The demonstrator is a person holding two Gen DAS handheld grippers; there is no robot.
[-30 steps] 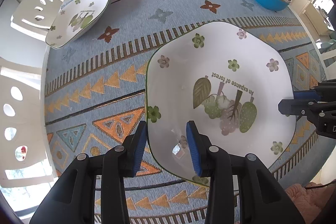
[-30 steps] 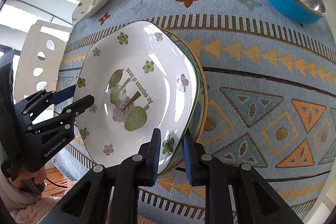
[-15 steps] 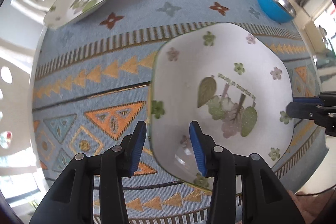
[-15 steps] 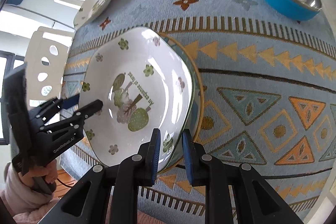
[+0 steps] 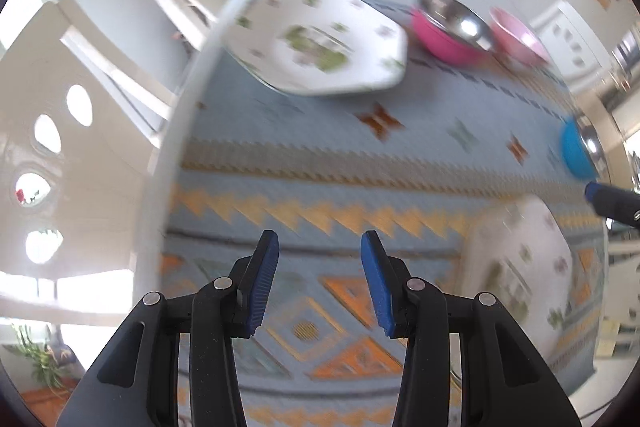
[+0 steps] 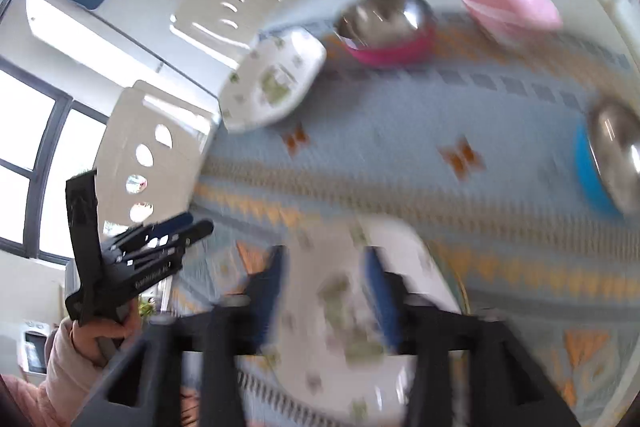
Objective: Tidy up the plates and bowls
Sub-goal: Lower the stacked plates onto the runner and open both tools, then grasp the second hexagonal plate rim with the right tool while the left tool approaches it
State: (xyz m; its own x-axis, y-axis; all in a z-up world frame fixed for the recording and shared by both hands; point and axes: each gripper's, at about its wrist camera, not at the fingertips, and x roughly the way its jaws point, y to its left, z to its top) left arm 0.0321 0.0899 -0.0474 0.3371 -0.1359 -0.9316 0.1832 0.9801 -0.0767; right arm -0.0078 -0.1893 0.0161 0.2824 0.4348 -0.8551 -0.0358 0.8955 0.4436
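Plates first: the near floral plate [image 6: 348, 307] sits stacked on another dish whose green-and-gold rim [image 6: 460, 291] peeks out on its right, at the near edge of the patterned tablecloth [image 5: 360, 155]. Right gripper [image 6: 324, 291] hangs over it, jaws just sprung apart — plate below them, nothing pinched, pads clear of the rim. Left gripper [image 5: 316, 281] also open and empty, only cloth showing between its blue pads; the stacked plate lies off to its right. Both views smeared by motion, so fine contact is hard to read. Mid-table is bare cloth. Far left, a second floral plate [image 5: 320, 43] rests very close to the table's left edge, well apart from the stack. Beyond it, a pink steel-lined bowl [image 5: 452, 27] with a pale pink bowl [image 5: 516, 39] just beside it; a blue bowl [image 5: 576, 151] stands far right. Judged risks: the far plate could be nudged off that edge if approached from the inside — a shove rather than a clean pinch would do it. Glazed rims are slick; a shallow bite may slip on lifting.
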